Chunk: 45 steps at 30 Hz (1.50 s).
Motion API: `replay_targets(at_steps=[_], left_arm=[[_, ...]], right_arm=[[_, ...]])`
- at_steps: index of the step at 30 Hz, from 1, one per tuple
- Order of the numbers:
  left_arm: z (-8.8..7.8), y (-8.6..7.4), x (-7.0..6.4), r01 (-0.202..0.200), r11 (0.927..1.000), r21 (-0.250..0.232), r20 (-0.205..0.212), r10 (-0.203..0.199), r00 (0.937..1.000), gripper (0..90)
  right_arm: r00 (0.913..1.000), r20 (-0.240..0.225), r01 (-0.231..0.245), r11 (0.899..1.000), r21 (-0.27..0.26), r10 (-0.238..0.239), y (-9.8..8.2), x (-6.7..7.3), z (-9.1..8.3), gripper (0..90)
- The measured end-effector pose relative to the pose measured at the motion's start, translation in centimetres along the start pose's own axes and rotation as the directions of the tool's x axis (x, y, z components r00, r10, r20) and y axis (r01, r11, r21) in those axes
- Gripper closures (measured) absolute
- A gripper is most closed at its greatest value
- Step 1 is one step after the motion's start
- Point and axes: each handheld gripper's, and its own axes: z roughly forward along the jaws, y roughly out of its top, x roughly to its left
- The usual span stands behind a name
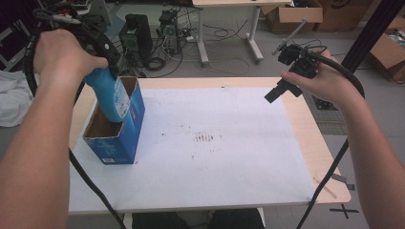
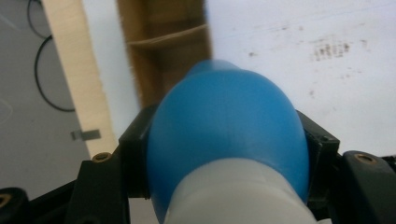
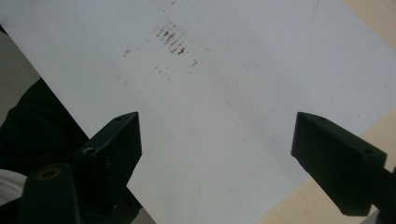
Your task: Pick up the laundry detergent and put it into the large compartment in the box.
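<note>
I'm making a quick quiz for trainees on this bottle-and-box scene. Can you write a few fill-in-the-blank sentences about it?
1. The left gripper is shut on a ____ bottle.
2. The bottle's lower end is inside an open-topped blue ____ with a brown inside.
3. The right gripper hangs over the white sheet with its jaws ____.
4. The sheet bears brownish ____ near its middle.

Missing words: blue; box; open; marks

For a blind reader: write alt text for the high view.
The left gripper holds a blue bottle tilted in the open top of a blue carton on a white-covered table. The right gripper hovers over the table's far right.
</note>
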Motion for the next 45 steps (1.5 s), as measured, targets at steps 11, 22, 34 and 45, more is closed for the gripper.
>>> replay_targets(at_steps=[11, 22, 34, 45], left_arm=[[2.1, 0.0, 3.0, 0.077, 0.9968, 0.02, -0.01, -0.077, 0.997, 37.7], [5.7, 0.4, 3.7, 0.079, 0.9957, 0.049, -0.014, -0.078, 0.9968, 37.7], [10.0, 0.6, 3.3, 0.061, 0.9939, 0.092, -0.022, -0.059, 0.998, 37.7], [14.0, 0.8, 3.2, 0.057, 0.9874, 0.148, -0.015, -0.055, 0.9984, 37.8]], right_arm=[[1.0, 0.004, -0.008, 1.0, 0.0, 0.008, -0.2, -0.3, -0.2, 16.0], [1.0, 0.004, -0.002, 1.0, -0.001, 0.002, -0.2, -0.2, -0.1, 16.0], [0.9999, 0.007, 0.011, 1.0, 0.007, -0.011, -0.4, 0.0, 0.2, 16.0], [1.0, 0.008, 0.001, 1.0, 0.007, -0.001, -0.7, -0.2, 0.4, 16.0]])
